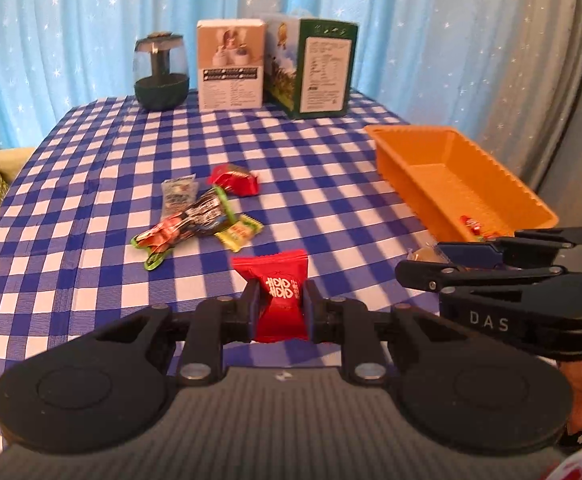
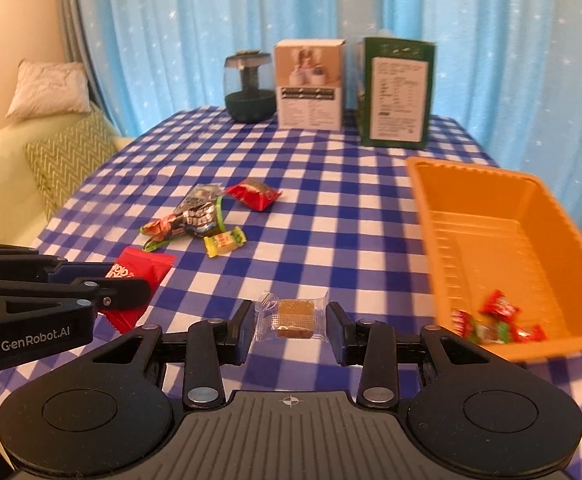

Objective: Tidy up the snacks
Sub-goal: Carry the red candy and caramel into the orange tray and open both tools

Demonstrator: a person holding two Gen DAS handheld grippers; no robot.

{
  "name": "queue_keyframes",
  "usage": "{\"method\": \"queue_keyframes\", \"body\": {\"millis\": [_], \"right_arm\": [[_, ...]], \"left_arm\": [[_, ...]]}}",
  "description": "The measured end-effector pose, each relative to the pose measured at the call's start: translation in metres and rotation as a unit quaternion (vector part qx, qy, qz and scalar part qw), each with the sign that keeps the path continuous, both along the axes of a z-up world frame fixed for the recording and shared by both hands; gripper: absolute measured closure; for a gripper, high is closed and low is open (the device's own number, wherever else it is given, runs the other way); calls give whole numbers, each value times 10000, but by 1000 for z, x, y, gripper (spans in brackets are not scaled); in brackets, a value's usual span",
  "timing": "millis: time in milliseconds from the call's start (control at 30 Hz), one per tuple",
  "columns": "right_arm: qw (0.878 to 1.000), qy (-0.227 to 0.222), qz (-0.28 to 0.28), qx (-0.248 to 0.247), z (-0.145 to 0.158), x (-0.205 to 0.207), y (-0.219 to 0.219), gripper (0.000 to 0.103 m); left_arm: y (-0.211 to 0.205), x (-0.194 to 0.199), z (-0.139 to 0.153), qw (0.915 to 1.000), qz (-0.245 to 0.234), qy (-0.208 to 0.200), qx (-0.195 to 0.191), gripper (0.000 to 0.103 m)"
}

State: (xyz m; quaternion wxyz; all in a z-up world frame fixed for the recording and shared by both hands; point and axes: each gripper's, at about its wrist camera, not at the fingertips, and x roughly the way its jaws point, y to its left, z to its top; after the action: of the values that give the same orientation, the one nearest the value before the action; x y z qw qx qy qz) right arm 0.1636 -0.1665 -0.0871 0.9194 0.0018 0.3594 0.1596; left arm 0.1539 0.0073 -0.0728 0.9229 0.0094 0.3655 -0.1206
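Observation:
My left gripper (image 1: pixel 281 292) is shut on a red snack packet (image 1: pixel 282 280) with white lettering and holds it above the checked tablecloth (image 1: pixel 91 208). In the right wrist view the left gripper (image 2: pixel 131 277) comes in from the left with that red packet (image 2: pixel 143 266). My right gripper (image 2: pixel 290 314) is shut on a clear-wrapped brown candy (image 2: pixel 293 316), its pads pressing the wrapper's two ends. The orange tray (image 2: pixel 539 216) sits to its right with several red candies (image 2: pixel 497 320) in its near corner. A small pile of loose snacks (image 2: pixel 195 220) lies mid-table.
At the table's far edge stand a dark glass jar (image 2: pixel 250 88), a white box (image 2: pixel 310 84) and a green box (image 2: pixel 398 92). A sofa with cushions (image 2: pixel 67 156) lies left of the table. Blue curtains hang behind. A red packet (image 2: pixel 255 194) and a yellow candy (image 2: pixel 225 241) flank the pile.

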Motion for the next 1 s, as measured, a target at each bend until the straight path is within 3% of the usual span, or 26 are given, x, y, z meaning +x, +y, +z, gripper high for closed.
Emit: {"method": "queue_keyframes", "body": {"millis": [567,1000], "right_arm": [[9964,-368,-713,256,51,-52,-79,64],[9875,-396,-1497,297,55,-48,-164,64]], "left_arm": [[-62,-40,42,9987,-468,-171,-97,83],[-130,-18,46,9936,-1099,-193,-157,83]]}}
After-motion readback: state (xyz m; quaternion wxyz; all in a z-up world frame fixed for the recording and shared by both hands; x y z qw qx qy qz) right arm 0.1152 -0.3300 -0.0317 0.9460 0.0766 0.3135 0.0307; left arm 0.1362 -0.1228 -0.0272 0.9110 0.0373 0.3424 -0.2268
